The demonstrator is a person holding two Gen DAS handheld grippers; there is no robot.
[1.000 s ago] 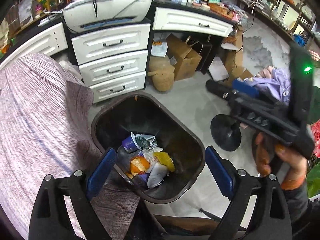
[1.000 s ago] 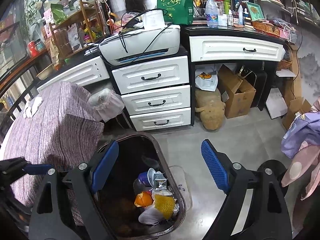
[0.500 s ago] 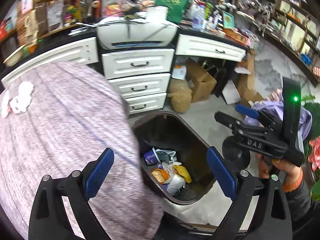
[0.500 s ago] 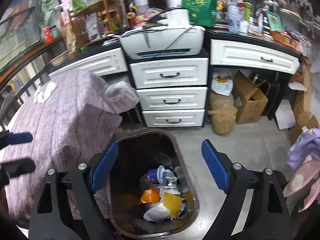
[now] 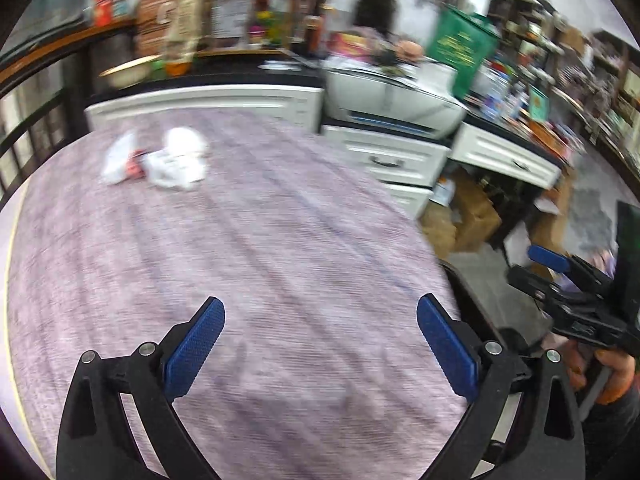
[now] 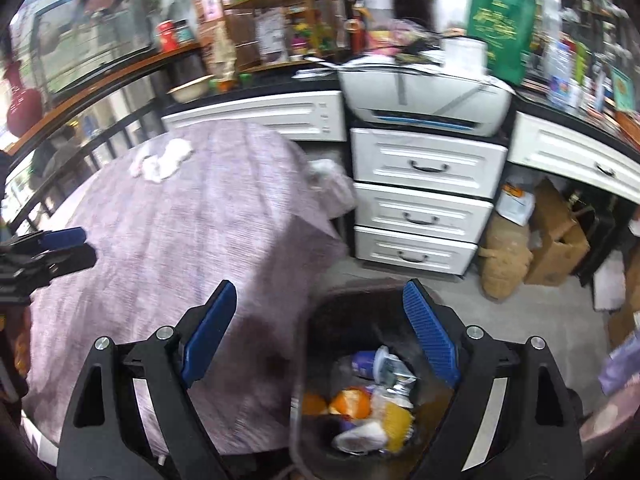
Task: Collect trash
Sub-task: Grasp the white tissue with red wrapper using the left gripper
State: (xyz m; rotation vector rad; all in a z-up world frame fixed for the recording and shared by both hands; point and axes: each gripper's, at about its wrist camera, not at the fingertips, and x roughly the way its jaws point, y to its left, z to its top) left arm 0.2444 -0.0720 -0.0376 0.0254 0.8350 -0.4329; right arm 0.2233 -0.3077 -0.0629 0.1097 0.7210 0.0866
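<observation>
Several white wrappers [image 5: 160,162] on tablecloth [image 5: 280,280]; bin [image 6: 360,320] beside drawers [image 6: 424,196].

The table [image 5: 280,240] under its purple cloth lies bare across its near and middle parts, so a hand could pass freely there; only a clump of white wrappers [image 5: 160,160] sits near its far left edge. The left tongs [image 5: 318,332] are opening with nothing between them. Beyond the table, the drawers [image 6: 424,208] and printer [image 6: 424,96] wall off the far side. The bin [image 6: 360,380] (half full, mouth open) stands tight against the table's right edge, under the right tongs [image 6: 320,332].
</observation>
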